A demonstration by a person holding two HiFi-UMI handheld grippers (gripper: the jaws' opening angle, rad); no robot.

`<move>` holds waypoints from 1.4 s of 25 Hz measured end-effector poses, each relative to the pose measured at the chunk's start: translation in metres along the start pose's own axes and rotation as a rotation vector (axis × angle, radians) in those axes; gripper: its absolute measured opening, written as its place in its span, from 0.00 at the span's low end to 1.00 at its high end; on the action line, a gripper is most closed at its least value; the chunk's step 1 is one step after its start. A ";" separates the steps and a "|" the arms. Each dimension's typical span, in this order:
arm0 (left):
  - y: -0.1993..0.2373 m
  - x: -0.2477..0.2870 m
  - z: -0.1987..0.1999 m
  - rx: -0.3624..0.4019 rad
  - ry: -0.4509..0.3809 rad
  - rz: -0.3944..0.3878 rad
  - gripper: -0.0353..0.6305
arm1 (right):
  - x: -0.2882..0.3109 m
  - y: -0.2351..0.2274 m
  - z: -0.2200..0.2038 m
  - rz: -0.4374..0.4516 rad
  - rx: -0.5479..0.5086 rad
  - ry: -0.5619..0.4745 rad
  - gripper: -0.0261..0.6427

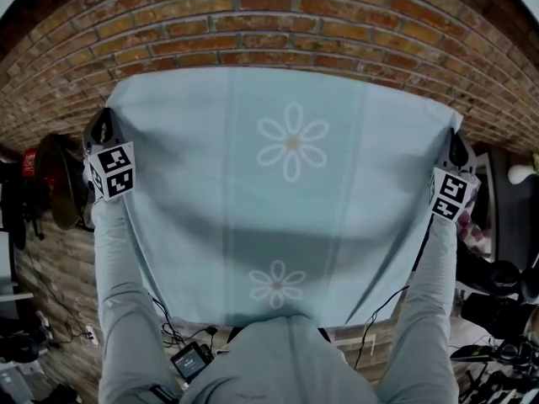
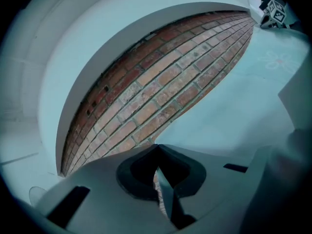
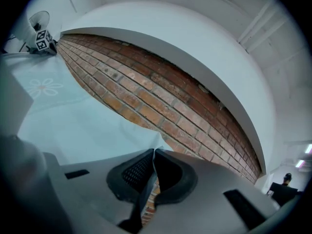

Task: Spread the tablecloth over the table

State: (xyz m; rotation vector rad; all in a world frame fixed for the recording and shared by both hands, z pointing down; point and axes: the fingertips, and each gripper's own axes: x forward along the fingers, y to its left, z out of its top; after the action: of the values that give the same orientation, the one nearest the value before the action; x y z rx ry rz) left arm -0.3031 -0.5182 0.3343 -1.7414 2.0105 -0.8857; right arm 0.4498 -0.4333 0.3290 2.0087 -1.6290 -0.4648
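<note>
Head view: brick wall across the whole upper field, bowed by the lens. White vault above the bricks, noted in both gripper views.

Next in size: tablecloth, pale blue-green. Held up in the air in front of the wall and stretched flat between the two claws. Top edge level, lower edge hanging toward the torso. Faint vertical stripes down the fabric. Upper daisy and lower daisy printed one above the other on the middle line.

Grey sleeves reaching up along both side edges of the cloth. Dark cables below the lower edge, over a cluttered floor.

Left claw: pressed together, pinching the upper left corner of the cloth, with a thin strip of fabric running down between the pads. Right claw: pressed together likewise on the upper right corner, a fold of fabric caught between the pads.

Marker cube on the left claw and second marker cube on the right, each just beside a side edge of the cloth.
</note>
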 end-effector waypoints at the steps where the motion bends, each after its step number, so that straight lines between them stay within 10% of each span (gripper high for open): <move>1: -0.002 0.010 -0.001 -0.012 0.009 -0.002 0.09 | 0.010 0.003 -0.001 -0.001 0.002 0.001 0.07; 28: -0.175 0.115 -0.163 0.020 0.424 -0.331 0.09 | 0.122 0.194 -0.179 0.394 0.013 0.459 0.08; 35: -0.186 0.093 -0.164 -0.039 0.426 -0.379 0.27 | 0.114 0.175 -0.184 0.395 0.121 0.456 0.27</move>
State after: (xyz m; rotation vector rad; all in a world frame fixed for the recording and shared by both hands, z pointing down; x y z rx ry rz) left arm -0.2809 -0.5804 0.5908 -2.1440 1.9739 -1.4516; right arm 0.4376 -0.5395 0.5855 1.6491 -1.7182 0.2257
